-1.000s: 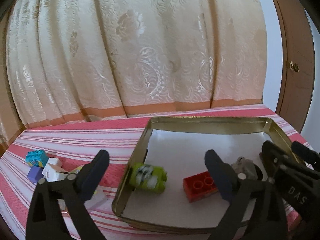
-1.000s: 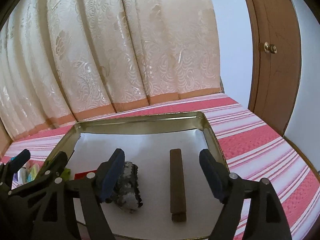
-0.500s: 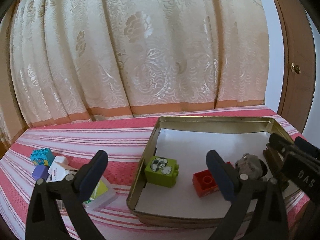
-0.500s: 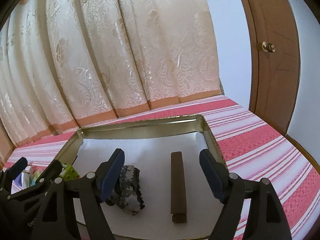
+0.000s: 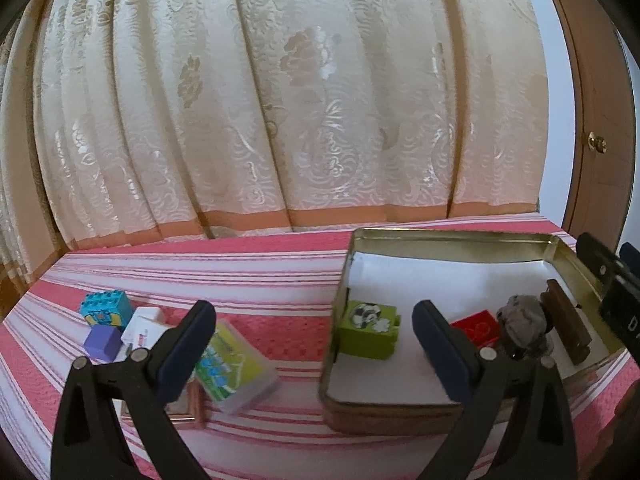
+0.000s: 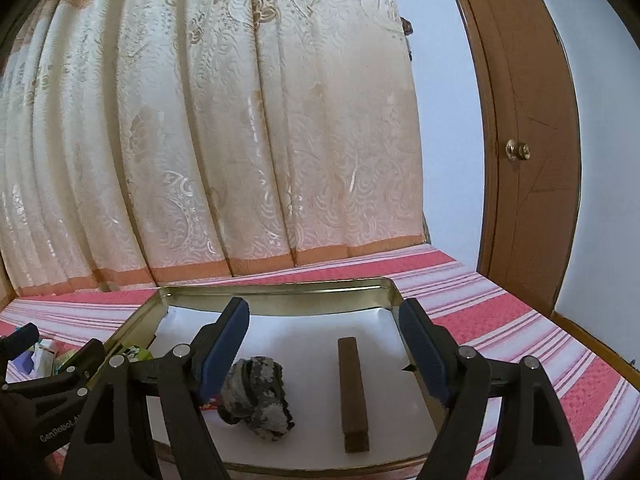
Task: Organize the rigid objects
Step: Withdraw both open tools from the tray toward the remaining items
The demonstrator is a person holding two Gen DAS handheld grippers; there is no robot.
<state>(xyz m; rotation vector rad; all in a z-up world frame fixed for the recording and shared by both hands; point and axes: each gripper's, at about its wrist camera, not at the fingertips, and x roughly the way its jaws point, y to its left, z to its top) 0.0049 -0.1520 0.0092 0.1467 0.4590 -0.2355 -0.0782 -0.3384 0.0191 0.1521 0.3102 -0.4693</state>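
Note:
A gold metal tin (image 5: 452,236) with a white floor holds a green block (image 5: 368,330), a red brick (image 5: 476,326), a grey rock (image 5: 522,326) and a brown wooden bar (image 5: 566,328). My left gripper (image 5: 312,340) is open and empty, raised over the tin's left wall. Left of the tin lie a blue block (image 5: 106,308), a purple block (image 5: 103,342), a white piece (image 5: 140,322) and a clear case with a green card (image 5: 234,364). My right gripper (image 6: 324,344) is open and empty above the rock (image 6: 256,396) and bar (image 6: 353,392) in the tin (image 6: 276,290).
A pink striped cloth (image 5: 240,268) covers the table. A cream curtain (image 5: 280,100) hangs behind it. A brown door (image 6: 520,140) stands at the right. The right gripper's fingers (image 5: 608,276) show at the right edge of the left wrist view.
My left gripper has drawn back and to the left, off the green block that now rests in the tin. My right gripper has risen slightly and stays open.

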